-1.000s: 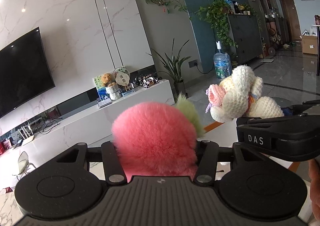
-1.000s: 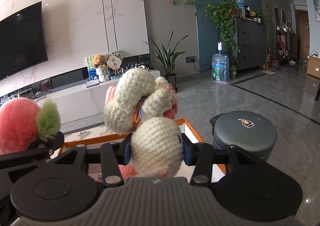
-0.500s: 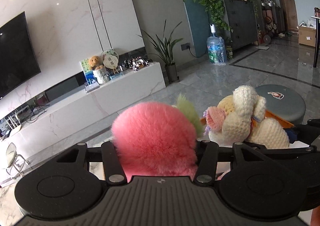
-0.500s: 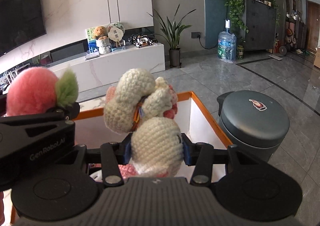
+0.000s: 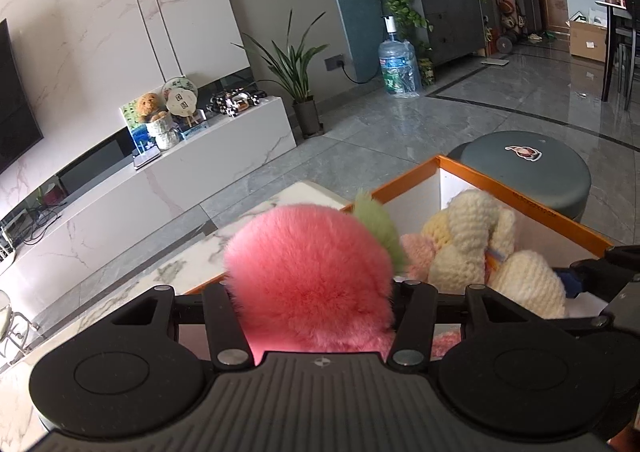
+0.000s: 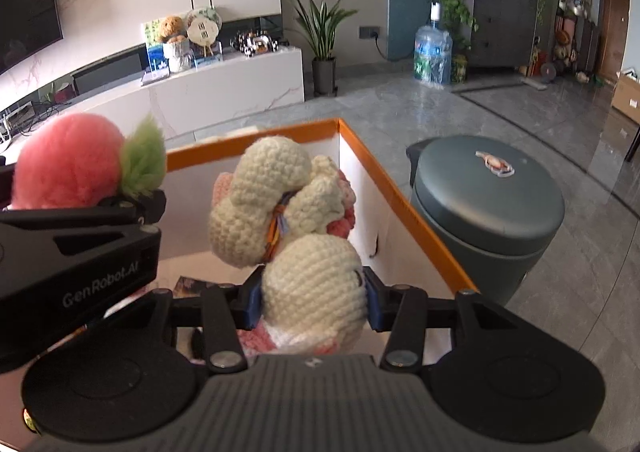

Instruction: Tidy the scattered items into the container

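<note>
My left gripper [image 5: 316,292] is shut on a fluffy pink peach plush [image 5: 308,276] with a green leaf; the same pink peach plush [image 6: 68,163] shows at the left of the right wrist view. My right gripper [image 6: 314,292] is shut on a cream crocheted doll [image 6: 280,211], which hangs over the open box [image 6: 400,203] with orange rim and white inner walls. In the left wrist view the crocheted doll [image 5: 476,248] sits just right of the peach, over the box [image 5: 520,199]. Both toys are held side by side above the box opening.
A round grey-green bin [image 6: 488,211] stands just right of the box. The box rests on a white marble table [image 5: 192,260]. A small dark item [image 6: 188,286] lies on the box floor. Beyond are a white TV bench [image 5: 180,179] and a grey tiled floor.
Both grippers have tilted down and moved forward with their toys, so the orange-rimmed box now lies right under them. Both grips are unchanged.
</note>
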`<action>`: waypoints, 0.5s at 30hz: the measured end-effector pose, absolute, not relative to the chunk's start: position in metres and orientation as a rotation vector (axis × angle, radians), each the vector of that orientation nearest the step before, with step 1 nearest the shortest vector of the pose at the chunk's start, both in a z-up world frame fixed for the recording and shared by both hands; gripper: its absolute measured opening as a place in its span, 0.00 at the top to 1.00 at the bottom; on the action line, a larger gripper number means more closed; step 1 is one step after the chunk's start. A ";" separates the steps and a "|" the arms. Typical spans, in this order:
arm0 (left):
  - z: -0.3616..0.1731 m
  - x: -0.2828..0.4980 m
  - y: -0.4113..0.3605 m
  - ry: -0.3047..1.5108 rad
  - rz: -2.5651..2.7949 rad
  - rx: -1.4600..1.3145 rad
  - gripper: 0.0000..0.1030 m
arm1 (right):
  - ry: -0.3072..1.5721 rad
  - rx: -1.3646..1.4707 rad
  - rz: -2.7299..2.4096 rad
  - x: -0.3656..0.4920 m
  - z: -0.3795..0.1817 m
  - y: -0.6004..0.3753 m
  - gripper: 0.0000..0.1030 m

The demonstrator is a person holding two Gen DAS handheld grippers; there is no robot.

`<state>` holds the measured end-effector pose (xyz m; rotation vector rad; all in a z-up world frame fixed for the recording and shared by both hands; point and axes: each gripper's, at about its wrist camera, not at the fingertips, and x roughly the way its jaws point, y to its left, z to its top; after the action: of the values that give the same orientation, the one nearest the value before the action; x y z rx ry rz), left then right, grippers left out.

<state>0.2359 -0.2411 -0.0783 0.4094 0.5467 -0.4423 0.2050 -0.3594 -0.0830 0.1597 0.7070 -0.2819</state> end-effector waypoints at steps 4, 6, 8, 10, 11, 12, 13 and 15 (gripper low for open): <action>-0.081 0.242 -0.246 0.567 -0.446 0.419 0.42 | 0.711 0.180 -0.273 0.204 -0.085 -0.363 0.50; -0.080 0.247 -0.249 0.574 -0.451 0.421 0.42 | 0.716 0.177 -0.273 0.204 -0.085 -0.362 0.50; -0.081 0.249 -0.253 0.580 -0.456 0.427 0.42 | 0.719 0.177 -0.273 0.203 -0.086 -0.362 0.50; -0.082 0.251 -0.256 0.585 -0.459 0.435 0.42 | 0.717 0.181 -0.273 0.201 -0.086 -0.362 0.50; -0.083 0.252 -0.257 0.587 -0.461 0.438 0.42 | 0.715 0.180 -0.273 0.201 -0.086 -0.362 0.50; -0.084 0.253 -0.259 0.590 -0.463 0.442 0.42 | 0.714 0.176 -0.273 0.202 -0.086 -0.361 0.50; -0.084 0.254 -0.261 0.592 -0.464 0.446 0.42 | 0.714 0.172 -0.272 0.202 -0.087 -0.361 0.50; -0.086 0.255 -0.263 0.600 -0.467 0.453 0.42 | 0.714 0.172 -0.268 0.203 -0.088 -0.361 0.50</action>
<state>0.2551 -0.2633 -0.0860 0.4525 0.5997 -0.4674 0.2031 -0.3610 -0.0880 0.1722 0.7140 -0.2682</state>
